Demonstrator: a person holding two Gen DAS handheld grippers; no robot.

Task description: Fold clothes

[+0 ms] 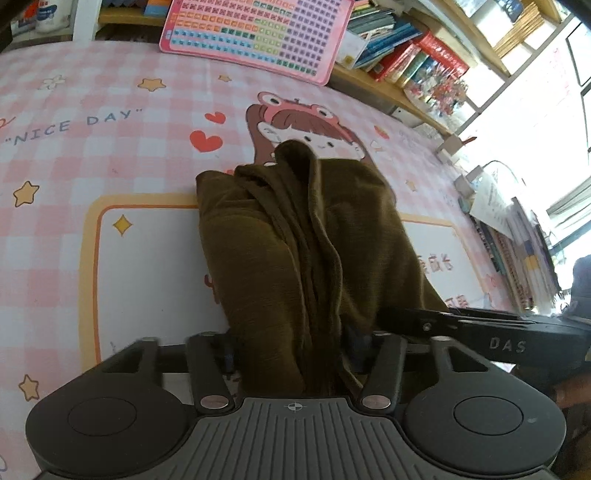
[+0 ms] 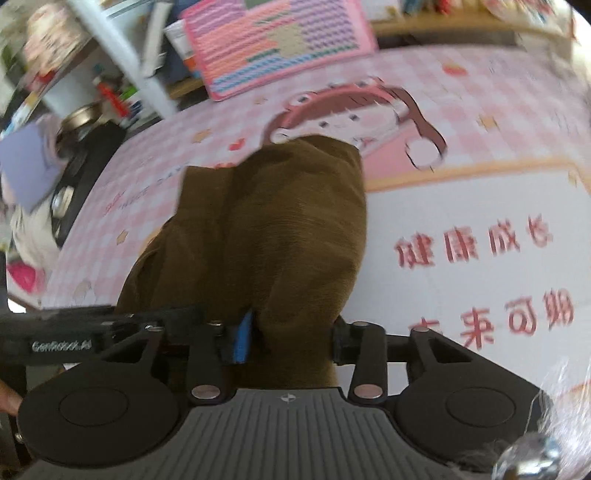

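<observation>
You are holding two grippers side by side over a desk covered by a pink checked mat [image 1: 110, 110]. The mat is printed with stars, hearts, the words "NICE DAY" and a cartoon girl in a frog hat.

An olive-brown garment [image 1: 295, 236] lies bunched in long folds on the mat, reaching from the cartoon girl's face back towards you. Its near end runs in between the fingers of both grippers.

The cloth fills the gap of your left gripper [image 1: 291, 347]. Its fingertips are hidden behind the folds, so I cannot tell whether they press on the cloth or stand loose around it.

On your right gripper [image 2: 291, 339], a blue pad [image 2: 242, 339] sits against one side of the cloth and a black finger against the other. This view is blurred, so I cannot tell whether they clamp.

A pink number chart [image 1: 258, 33] leans at the far edge of the desk, below shelves of books [image 1: 402, 55].
</observation>
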